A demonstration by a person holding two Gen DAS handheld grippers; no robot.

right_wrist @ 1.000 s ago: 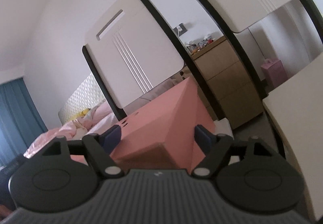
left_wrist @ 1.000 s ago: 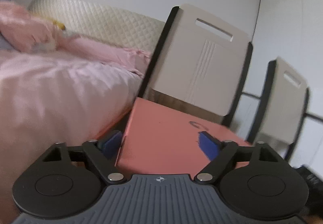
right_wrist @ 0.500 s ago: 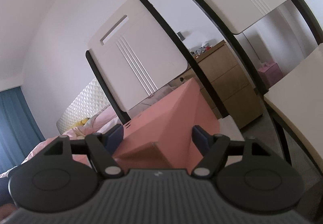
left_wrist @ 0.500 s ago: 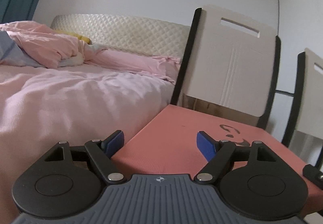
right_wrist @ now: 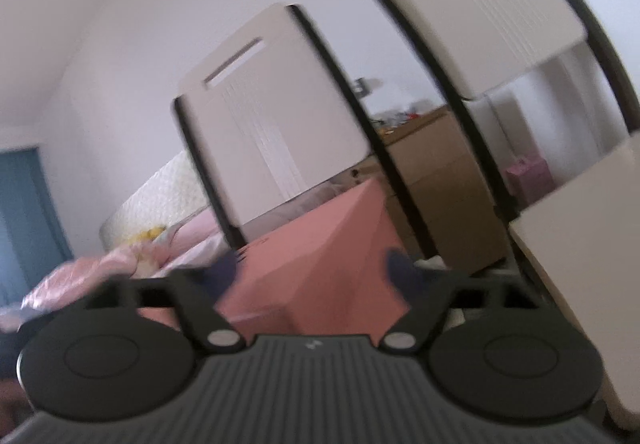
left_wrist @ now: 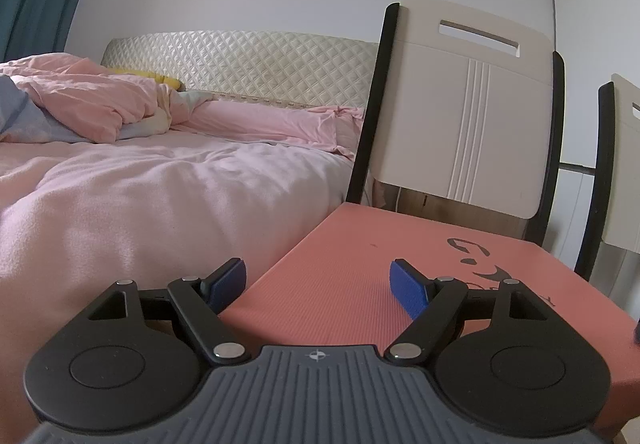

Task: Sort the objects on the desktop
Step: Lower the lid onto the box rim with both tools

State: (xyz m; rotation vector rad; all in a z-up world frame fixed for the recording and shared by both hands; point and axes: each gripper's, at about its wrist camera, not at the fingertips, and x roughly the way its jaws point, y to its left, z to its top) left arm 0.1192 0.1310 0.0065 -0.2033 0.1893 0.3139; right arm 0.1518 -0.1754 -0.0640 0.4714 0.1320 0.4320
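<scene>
The left gripper's (left_wrist: 318, 284) blue fingers (left_wrist: 228, 282) are closed as far as they go on the near corner of a pink box (left_wrist: 400, 264). One pad sits at the box's left edge and the other lies over its top face. The right gripper (right_wrist: 312, 270) has the same pink box (right_wrist: 320, 244) between its fingers, at another corner, and its jaws have just been closing. That view is motion-blurred, so the pads may be pressing on the cardboard, but I cannot tell.

The box is carried between the two grippers, off any surface that can be seen.

Risk: each grip is on a corner only. If the right pads have not seated, the box could pivot or slide out of the left fingers and drop. Just beyond the box stands a cream chair back (left_wrist: 460, 104) with black rails, and a push forward could knock the box against it.

The box's underside and far end are hidden, as is whatever lies beneath it. A black print on its top is partly covered by the gripper's linkage. A pale table edge (right_wrist: 580, 244) is cut off at the right. Farther back are a pink bed (left_wrist: 140, 184) and a wooden dresser (right_wrist: 432, 180) holding small blurred items.
</scene>
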